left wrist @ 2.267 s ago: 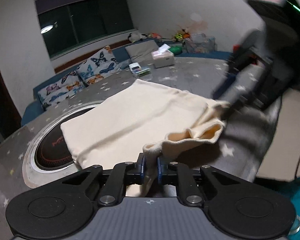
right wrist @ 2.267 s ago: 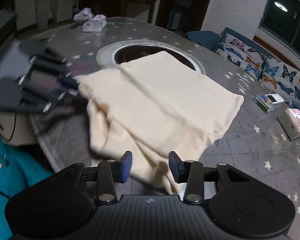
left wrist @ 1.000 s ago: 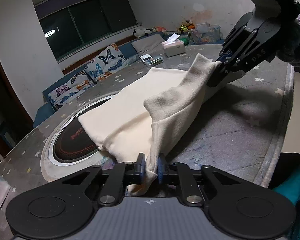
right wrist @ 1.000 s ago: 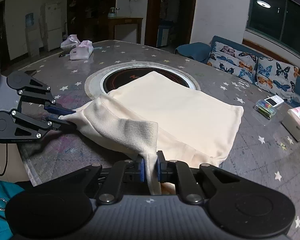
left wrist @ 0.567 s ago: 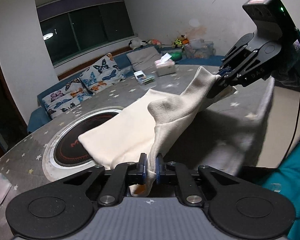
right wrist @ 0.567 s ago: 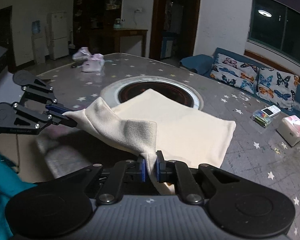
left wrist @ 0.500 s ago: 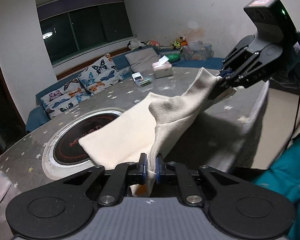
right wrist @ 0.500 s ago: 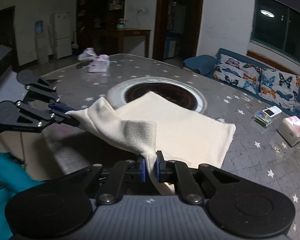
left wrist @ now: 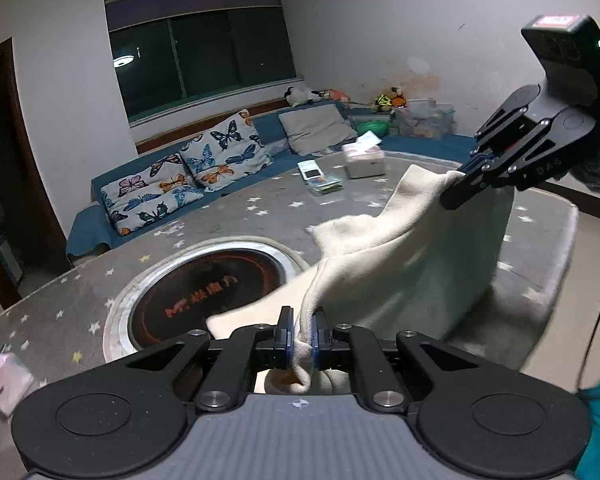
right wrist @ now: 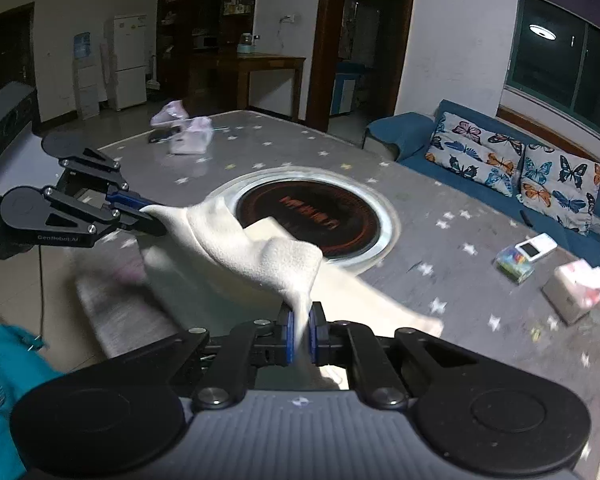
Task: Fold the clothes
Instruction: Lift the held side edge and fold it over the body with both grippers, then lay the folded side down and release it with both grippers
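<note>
Cloth edge is pinched by the left claw and by the right claw, so the cream garment is stretched above the worktop, presumably to be folded over; its far end is trailing near the round inset.

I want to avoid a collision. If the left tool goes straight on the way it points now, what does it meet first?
Probably the raised cream fleece garment that the left tool itself grips, then the round grey star-patterned table; depth is unclear.
</note>
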`<state>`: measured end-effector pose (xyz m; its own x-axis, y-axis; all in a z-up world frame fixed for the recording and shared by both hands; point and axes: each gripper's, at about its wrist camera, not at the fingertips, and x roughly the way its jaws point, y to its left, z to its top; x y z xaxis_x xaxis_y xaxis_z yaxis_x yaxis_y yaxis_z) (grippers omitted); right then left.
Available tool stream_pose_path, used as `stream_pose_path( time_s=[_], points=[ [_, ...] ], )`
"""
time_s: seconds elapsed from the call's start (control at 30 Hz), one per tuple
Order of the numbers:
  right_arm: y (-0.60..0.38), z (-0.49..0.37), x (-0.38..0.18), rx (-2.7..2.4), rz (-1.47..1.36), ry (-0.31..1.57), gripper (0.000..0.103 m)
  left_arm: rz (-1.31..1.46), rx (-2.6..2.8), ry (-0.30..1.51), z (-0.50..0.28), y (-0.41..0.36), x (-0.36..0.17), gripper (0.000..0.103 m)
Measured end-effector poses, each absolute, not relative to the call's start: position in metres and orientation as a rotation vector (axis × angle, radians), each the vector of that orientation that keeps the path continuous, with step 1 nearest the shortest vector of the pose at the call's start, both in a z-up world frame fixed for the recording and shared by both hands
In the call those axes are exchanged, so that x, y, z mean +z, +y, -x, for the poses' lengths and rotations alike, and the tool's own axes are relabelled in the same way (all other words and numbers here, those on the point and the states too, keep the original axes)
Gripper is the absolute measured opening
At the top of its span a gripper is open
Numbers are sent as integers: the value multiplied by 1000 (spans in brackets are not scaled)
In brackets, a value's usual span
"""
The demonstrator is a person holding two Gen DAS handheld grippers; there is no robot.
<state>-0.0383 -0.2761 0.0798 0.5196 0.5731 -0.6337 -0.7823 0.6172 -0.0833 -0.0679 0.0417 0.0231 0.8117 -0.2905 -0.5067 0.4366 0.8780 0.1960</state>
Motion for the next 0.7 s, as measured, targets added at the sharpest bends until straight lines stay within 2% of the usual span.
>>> stream_pose_path(
  time_s=[0.2, 0.47, 0.6, 0.67, 0.7],
  points=[
    [-260, -31, 63, 803, 398, 632, 6, -322, -357, 546, -7, 43, 6, 10],
    [-242, -95, 4, 710, 352, 735, 7, -333, -260, 655, -76, 40, -39, 14],
    [-244, -108, -23, 639, 260, 765, 18, -309, -217, 684, -87, 44, -50, 24],
    [-248, -109, -26, 617, 222, 768, 26, -312, -196, 682, -88, 45, -52, 25],
    [-251, -109, -25, 608, 214, 766, 26, -307, -192, 682, -88, 46, -51, 26]
  ],
)
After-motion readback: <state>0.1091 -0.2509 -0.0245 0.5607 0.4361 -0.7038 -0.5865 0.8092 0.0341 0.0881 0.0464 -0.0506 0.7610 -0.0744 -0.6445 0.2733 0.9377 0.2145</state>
